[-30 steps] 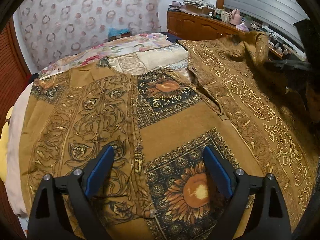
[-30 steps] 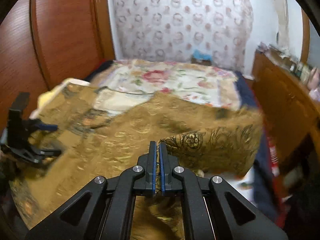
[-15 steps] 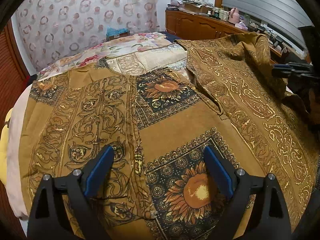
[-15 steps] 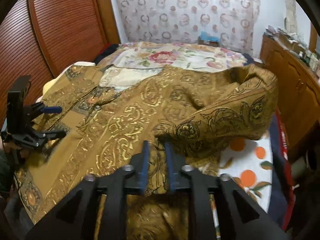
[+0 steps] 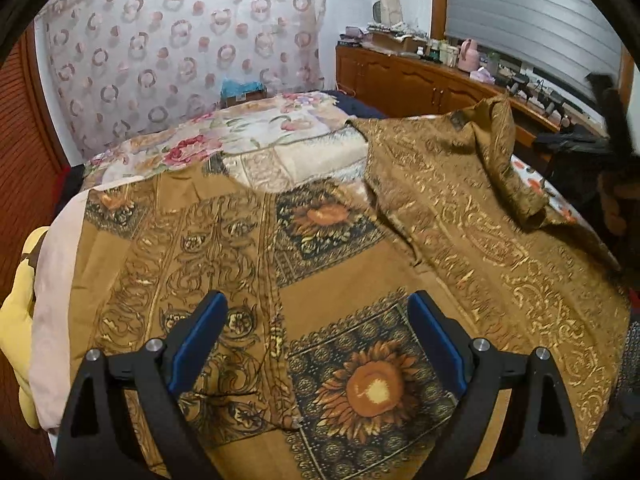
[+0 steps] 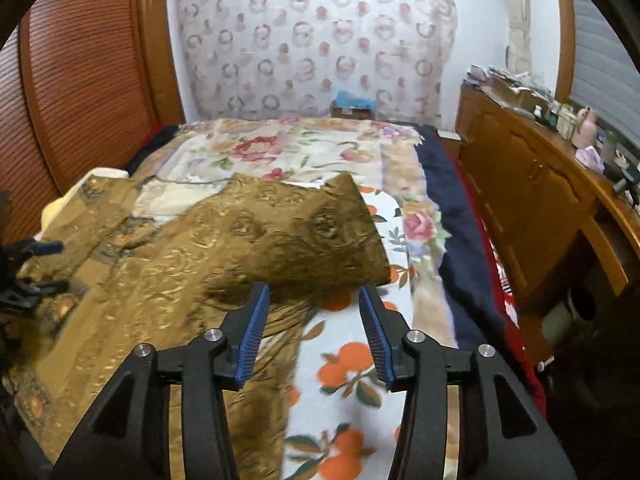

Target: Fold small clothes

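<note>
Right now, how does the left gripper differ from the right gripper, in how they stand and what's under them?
The left gripper stands wide open over the flat sunflower-print part of the brown garment. The right gripper is open less wide, its jaws having just been opening. It sits at the garment's rumpled edge, over the orange-print sheet. Both have blue pads, point down toward the bed, and hold nothing.

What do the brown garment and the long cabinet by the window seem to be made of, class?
Brown garment: soft woven cloth, perhaps cotton; it drapes and creases, and its gold print glints. Cabinet: varnished wood, judging by its glossy orange-brown panelled doors.
</note>
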Demonstrator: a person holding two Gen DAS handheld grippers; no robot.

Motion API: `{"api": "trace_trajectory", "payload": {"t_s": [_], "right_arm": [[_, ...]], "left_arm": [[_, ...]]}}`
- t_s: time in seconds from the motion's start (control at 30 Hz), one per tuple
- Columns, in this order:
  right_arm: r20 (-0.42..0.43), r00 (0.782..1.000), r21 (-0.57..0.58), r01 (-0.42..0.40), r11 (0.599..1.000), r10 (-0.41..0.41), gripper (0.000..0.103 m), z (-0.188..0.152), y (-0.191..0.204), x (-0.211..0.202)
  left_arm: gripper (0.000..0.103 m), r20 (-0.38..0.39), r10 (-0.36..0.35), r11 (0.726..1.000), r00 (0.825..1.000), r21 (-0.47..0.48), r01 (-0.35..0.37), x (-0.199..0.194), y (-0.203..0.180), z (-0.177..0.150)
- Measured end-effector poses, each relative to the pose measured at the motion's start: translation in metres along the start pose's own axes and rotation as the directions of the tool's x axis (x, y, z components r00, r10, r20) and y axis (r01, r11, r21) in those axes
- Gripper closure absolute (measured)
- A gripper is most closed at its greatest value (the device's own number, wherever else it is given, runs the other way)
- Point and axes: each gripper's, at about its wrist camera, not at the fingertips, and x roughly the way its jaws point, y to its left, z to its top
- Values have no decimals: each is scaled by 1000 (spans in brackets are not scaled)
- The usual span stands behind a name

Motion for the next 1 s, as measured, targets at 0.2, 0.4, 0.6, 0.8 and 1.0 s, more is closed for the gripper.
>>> {"api": "trace_trajectory", "payload": {"t_s": [0.2,0.4,0.6,0.8,1.0], "right_arm": [[-77,997,23,1,1000,1,54,3,-20,54],[-113,992,44,-48,998,52,54,9,-33,83],[-119,986,16,-112,994,113,77,20,-25,90],[-79,981,3,-180,984,179,101,34,-11,86],[9,965,-78,-259,963,261,103,62,34,62]], "left_arm": [[11,11,-7,1000,1000,-17,7,-5,1,0],[11,-1,-9,1000,1000,-24,9,-3,2,-4],[11,-8,-10,999,1000,-39,10,-3,5,-8],[11,-10,-3,999,1000,-48,3,-7,6,-14],[11,8,13,998,1000,-66,-12,-15,11,-17]]}}
